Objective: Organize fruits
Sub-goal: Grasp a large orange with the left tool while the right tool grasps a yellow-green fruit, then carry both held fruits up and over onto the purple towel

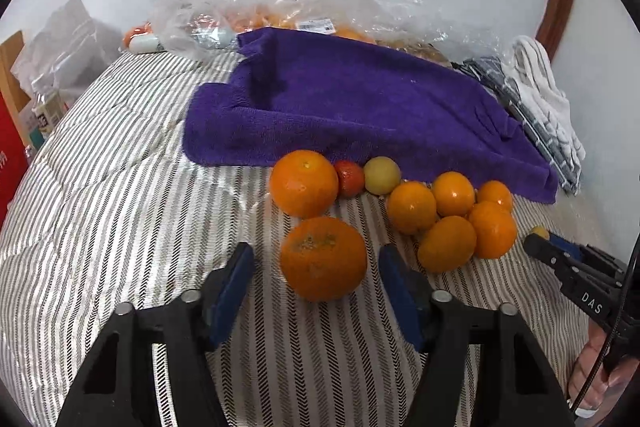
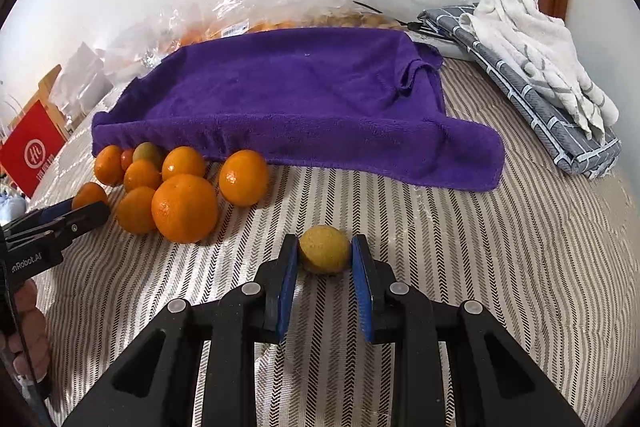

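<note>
Several oranges lie on the striped cloth [image 1: 120,187] in front of a purple towel [image 1: 340,107]. A large orange [image 1: 323,259] sits between the open fingers of my left gripper [image 1: 316,267], untouched. Another large orange [image 1: 304,183], a small red fruit [image 1: 349,178] and a yellow-green fruit [image 1: 382,175] lie behind it. A cluster of smaller oranges [image 1: 452,223] lies to the right. My right gripper [image 2: 325,255] is shut on a small yellow fruit [image 2: 325,249] on the cloth, apart from the orange pile [image 2: 184,207]. The right gripper also shows in the left wrist view [image 1: 538,239].
The purple towel [image 2: 300,99] covers a tray-like shape. A clear plastic bag [image 1: 320,3] with more oranges lies behind it by the wall. Folded white and grey cloths [image 2: 540,75] lie at the right. A red box [image 2: 30,151] and packets stand at the left.
</note>
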Available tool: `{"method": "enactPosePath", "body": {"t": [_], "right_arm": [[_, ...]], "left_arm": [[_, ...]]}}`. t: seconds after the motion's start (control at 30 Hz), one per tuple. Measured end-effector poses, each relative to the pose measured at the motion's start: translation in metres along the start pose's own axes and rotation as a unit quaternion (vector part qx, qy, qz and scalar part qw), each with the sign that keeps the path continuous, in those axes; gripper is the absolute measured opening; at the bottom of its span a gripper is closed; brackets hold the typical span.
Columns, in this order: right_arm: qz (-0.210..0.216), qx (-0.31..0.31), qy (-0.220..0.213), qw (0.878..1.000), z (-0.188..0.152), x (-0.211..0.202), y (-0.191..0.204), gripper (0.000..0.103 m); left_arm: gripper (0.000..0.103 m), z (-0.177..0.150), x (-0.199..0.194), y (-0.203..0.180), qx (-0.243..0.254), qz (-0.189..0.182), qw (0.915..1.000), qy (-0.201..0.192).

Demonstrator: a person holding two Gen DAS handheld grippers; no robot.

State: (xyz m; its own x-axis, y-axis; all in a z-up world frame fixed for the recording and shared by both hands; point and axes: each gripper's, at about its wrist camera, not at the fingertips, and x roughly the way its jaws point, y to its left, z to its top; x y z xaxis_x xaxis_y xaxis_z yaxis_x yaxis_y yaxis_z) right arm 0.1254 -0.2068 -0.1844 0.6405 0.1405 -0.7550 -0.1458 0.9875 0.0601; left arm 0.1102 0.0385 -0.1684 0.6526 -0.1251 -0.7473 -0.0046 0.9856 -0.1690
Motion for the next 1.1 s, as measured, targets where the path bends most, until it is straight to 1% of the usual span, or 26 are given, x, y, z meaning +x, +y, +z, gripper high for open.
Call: {"method": "enactPosePath", "body": {"t": [0.07, 0.1, 0.13, 0.2, 0.27, 0.37, 0.53, 0.67, 0.73, 0.77, 0.9, 1.03, 1.1], "right_arm": [[0.005, 0.003, -0.001, 1.000, 0.000, 0.000, -0.001, 0.027], [0.005, 0.004, -0.001, 1.000, -0.001, 0.000, -0.001, 0.027], [0.003, 0.004, -0.001, 1.000, -0.001, 0.000, 0.000, 0.027], [-0.004, 0.000, -0.001, 1.000, -0.002, -0.001, 0.002, 0.027], [-0.009, -0.006, -0.001, 1.000, -0.002, -0.001, 0.005, 0.027], [-0.017, -0.007, -0.003, 1.000, -0.003, -0.002, 0.006, 0.027], [-0.003, 0.002, -0.016, 1.000, -0.005, -0.009, 0.003, 0.027], [0.002, 0.021, -0.029, 0.999, -0.007, -0.015, -0.004, 0.027], [0.013, 0.026, -0.035, 0.999, -0.008, -0.017, -0.006, 0.027], [0.017, 0.027, -0.035, 0.999, -0.007, -0.017, -0.007, 0.027], [0.009, 0.022, -0.030, 0.999, -0.005, -0.014, -0.004, 0.027], [0.012, 0.011, -0.028, 0.999, -0.005, -0.013, 0.000, 0.027], [0.018, 0.015, -0.022, 0.999, -0.006, -0.014, -0.001, 0.027]], "left_arm": [[0.048, 0.000, -0.002, 0.006, -0.015, -0.012, 0.9998, -0.004], [0.042, -0.001, -0.003, 0.012, -0.029, -0.024, 0.9993, -0.008], [0.040, -0.001, -0.004, 0.015, -0.038, -0.028, 0.9989, -0.009], [0.040, -0.004, -0.007, 0.025, -0.064, -0.036, 0.9972, -0.016], [0.039, -0.006, -0.009, 0.030, -0.080, -0.031, 0.9961, -0.022], [0.039, -0.008, -0.012, 0.032, -0.089, -0.026, 0.9953, -0.028], [0.039, -0.008, -0.014, 0.032, -0.091, -0.013, 0.9951, -0.036], [0.039, -0.009, -0.017, 0.039, -0.107, -0.007, 0.9934, -0.042], [0.039, -0.010, -0.018, 0.042, -0.114, -0.006, 0.9923, -0.048], [0.039, -0.011, -0.020, 0.042, -0.115, -0.007, 0.9921, -0.050], [0.039, -0.011, -0.023, 0.041, -0.112, -0.006, 0.9920, -0.058], [0.039, -0.011, -0.027, 0.035, -0.098, -0.005, 0.9930, -0.067], [0.039, -0.011, -0.029, 0.034, -0.092, -0.006, 0.9932, -0.071]]}}
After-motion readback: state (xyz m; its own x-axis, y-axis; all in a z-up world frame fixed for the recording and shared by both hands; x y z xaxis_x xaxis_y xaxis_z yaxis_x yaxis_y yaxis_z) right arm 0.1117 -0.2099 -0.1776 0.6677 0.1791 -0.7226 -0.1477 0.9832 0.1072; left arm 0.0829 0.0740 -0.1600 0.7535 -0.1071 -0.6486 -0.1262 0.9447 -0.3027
